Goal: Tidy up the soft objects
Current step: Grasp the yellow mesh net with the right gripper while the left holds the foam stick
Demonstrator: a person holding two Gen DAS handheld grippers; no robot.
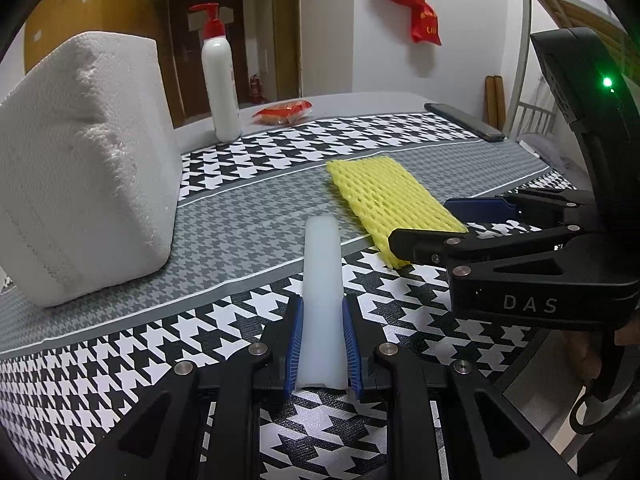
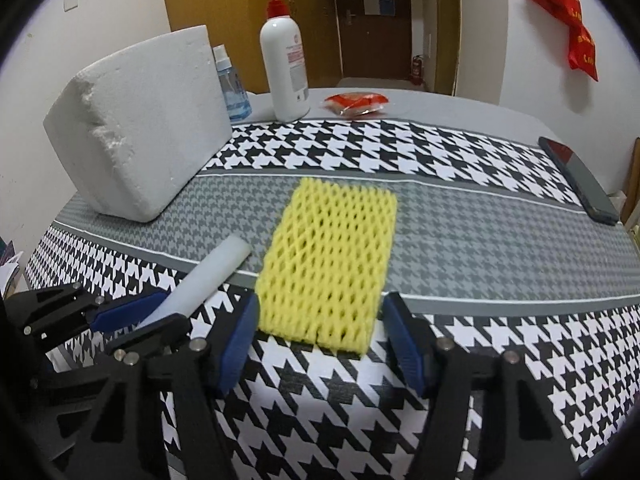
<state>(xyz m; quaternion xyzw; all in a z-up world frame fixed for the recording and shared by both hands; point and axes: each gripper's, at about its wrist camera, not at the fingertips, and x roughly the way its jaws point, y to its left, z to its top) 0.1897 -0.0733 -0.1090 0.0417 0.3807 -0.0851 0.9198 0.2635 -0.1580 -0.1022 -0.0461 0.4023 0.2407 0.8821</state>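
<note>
My left gripper is shut on a white foam tube, which points forward just above the houndstooth cloth; the tube also shows in the right wrist view. A yellow foam net lies flat on the cloth. My right gripper is open, its blue pads on either side of the net's near end; it shows at the right of the left wrist view. A large white foam block stands at the left, also in the right wrist view.
A white pump bottle, a small spray bottle and a red snack packet stand at the table's far side. A dark phone lies at the right edge. A red bag hangs on the wall.
</note>
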